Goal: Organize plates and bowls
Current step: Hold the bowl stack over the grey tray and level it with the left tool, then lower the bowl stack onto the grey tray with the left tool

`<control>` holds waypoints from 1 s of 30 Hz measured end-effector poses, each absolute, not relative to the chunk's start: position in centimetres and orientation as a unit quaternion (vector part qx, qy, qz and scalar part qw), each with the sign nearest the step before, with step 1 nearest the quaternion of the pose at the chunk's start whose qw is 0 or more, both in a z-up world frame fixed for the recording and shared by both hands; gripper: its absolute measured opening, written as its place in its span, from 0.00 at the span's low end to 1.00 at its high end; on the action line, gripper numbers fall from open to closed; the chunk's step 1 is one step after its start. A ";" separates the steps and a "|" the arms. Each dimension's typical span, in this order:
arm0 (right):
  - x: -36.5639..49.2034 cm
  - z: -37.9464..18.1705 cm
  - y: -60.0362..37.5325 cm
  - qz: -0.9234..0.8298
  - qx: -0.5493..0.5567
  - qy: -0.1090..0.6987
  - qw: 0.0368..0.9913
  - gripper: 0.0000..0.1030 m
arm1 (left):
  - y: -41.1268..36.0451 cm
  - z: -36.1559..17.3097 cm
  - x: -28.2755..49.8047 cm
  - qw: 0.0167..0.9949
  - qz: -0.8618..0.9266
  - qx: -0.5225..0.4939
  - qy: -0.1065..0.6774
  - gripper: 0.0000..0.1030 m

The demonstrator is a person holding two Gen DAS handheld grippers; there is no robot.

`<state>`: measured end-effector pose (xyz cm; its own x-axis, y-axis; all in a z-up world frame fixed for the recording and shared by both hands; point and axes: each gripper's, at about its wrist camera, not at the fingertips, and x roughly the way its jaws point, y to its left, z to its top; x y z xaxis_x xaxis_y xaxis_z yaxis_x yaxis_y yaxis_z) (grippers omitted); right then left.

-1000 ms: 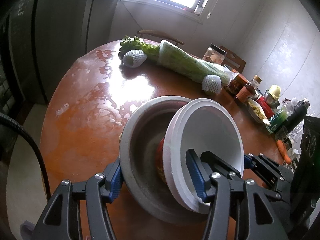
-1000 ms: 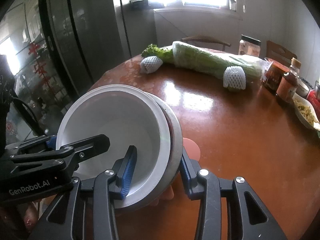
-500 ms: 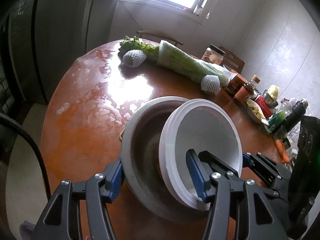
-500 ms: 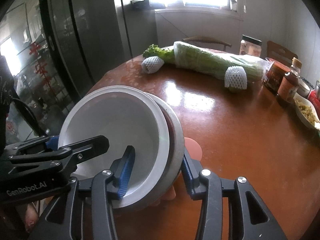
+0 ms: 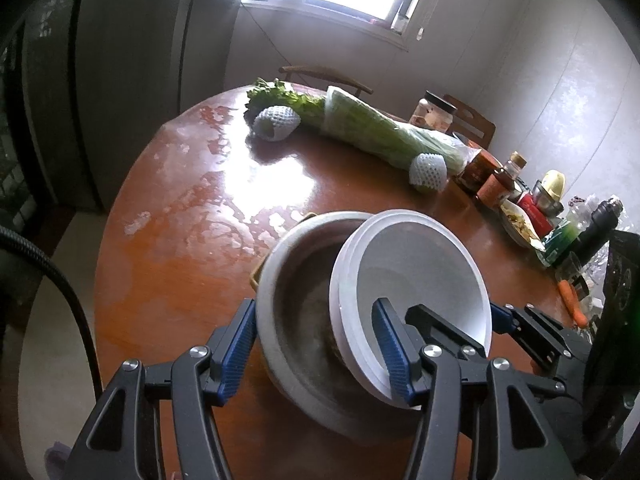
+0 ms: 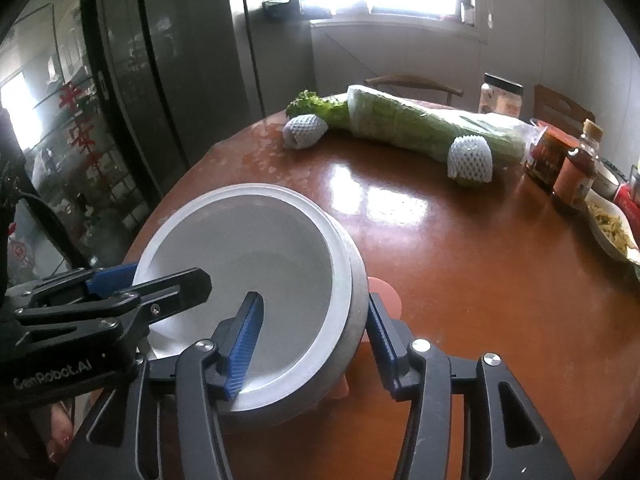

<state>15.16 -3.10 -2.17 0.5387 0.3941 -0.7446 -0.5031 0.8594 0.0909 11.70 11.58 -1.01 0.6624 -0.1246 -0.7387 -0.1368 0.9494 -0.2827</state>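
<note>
Item: white bowl [image 5: 416, 280], nested tilted inside a larger grey bowl [image 5: 296, 312], both at the near edge of the round wooden surface [image 5: 168, 264], at 6 o'clock from the wrapped greens [image 5: 372, 132]. Likely stacked so the crockery takes one spot; the white bowl is not yet seated flat, leaning on the grey bowl's right wall.

Left gripper [image 5: 320, 352]: about half open, straddling the stack. Its left pad lies against the grey bowl's outer wall, its right pad sits inside the white bowl; whether the pads press, cannot tell. Probably there to steady the stack.

Right gripper [image 6: 312, 340]: jaws have just been opening and stand half wide, the rims of both bowls between them. Left pad inside the white bowl, right pad just off the grey bowl's outside, so the grip looks released.

Under the stack at 5 o'clock in the right view: something pink [image 6: 384, 296], partly hidden, kind unclear.

Far edge, 2 o'clock: jars and bottles [image 6: 576, 168], well apart from the bowls
</note>
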 end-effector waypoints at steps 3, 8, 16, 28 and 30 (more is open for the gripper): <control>15.1 -2.1 -3.1 0.255 -0.068 0.404 0.876 0.54 | 11.8 -1.0 11.7 0.898 0.006 -0.158 0.411 0.56; 15.2 -2.0 -3.1 0.255 -0.071 0.404 0.876 0.55 | 11.9 -1.0 11.7 0.898 0.007 -0.159 0.410 0.56; 15.0 -1.8 -2.9 0.253 -0.078 0.398 0.878 0.56 | 11.9 -0.9 11.6 0.898 0.006 -0.159 0.410 0.57; 14.5 -0.9 -3.1 0.246 -0.089 0.378 0.888 0.61 | 12.2 -0.1 11.0 0.902 0.012 -0.156 0.402 0.57; 14.4 -0.7 -3.1 0.246 -0.089 0.377 0.889 0.61 | 12.1 0.1 10.8 0.904 0.013 -0.154 0.400 0.57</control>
